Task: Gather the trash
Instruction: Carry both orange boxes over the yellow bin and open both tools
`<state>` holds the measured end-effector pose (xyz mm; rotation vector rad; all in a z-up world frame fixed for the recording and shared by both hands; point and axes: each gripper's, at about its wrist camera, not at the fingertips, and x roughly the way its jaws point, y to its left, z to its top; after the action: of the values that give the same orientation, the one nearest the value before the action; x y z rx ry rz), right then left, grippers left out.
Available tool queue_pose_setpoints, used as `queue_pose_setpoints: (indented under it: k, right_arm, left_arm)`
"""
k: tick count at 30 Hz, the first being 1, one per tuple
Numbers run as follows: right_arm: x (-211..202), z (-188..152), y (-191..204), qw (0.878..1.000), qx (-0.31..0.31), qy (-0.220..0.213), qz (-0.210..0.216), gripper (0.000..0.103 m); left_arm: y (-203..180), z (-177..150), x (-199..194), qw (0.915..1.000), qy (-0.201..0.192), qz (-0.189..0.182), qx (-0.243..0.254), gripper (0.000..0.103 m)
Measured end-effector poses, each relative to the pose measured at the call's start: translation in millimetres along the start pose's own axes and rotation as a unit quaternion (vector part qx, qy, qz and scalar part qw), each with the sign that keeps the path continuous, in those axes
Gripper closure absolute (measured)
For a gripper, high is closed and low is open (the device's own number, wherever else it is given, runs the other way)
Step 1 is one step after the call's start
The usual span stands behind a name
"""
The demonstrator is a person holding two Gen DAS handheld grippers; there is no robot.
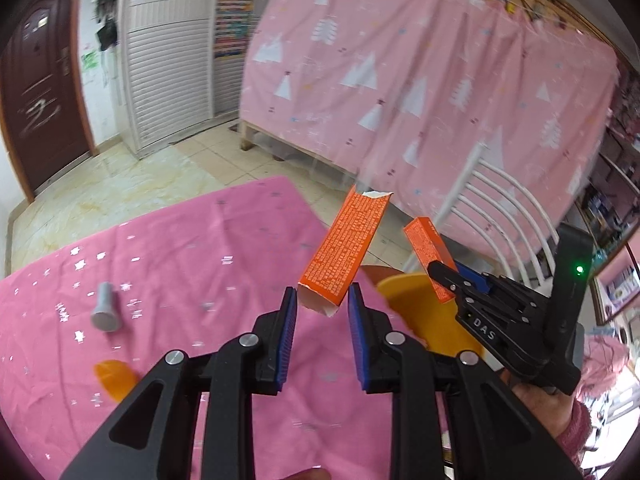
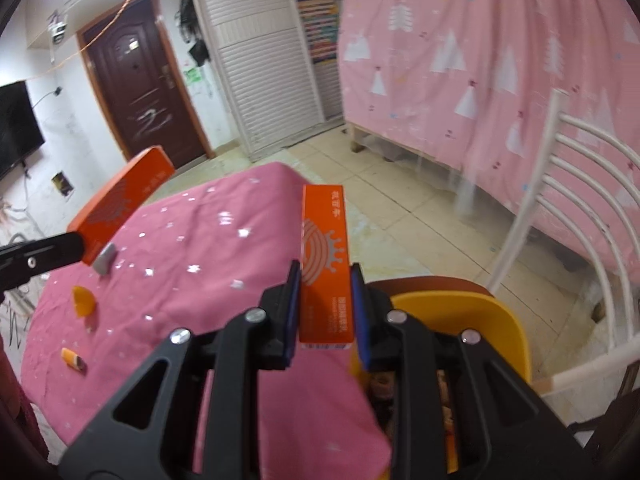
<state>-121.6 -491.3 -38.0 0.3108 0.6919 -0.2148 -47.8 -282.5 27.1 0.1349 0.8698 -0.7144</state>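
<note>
The left gripper (image 1: 322, 295) clenches an opened orange carton (image 1: 345, 247) above the pink-clothed desk (image 1: 160, 248), while the right gripper (image 2: 325, 276) grasps a second orange carton (image 2: 325, 264) (upright, logo facing) just beside the yellow bin (image 2: 472, 320).

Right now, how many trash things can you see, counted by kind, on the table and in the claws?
Orange cartons: 2, one in the left claw (carton), one in the right claw (carton)
Grey cap-like piece: 1
Orange peel piece: 1
Small orange stub: 1
Total: 5
</note>
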Motion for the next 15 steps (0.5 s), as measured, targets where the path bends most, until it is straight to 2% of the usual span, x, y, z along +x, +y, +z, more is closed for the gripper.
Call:
queue_pose_setpoints:
  k: [8, 15]
  right_arm:
    - [-4, -19, -51, 0.999, 0.038, 0.009, -0.021, 0.080]
    - [-3, -34, -82, 0.997, 0.067, 0.019, -0.031, 0.080]
  left_arm:
    - [-64, 0, 29, 0.9983, 0.025, -0.029, 0.043, 0.085]
    - [-99, -1, 57, 0.9960, 0.049, -0.041, 0.063, 0.085]
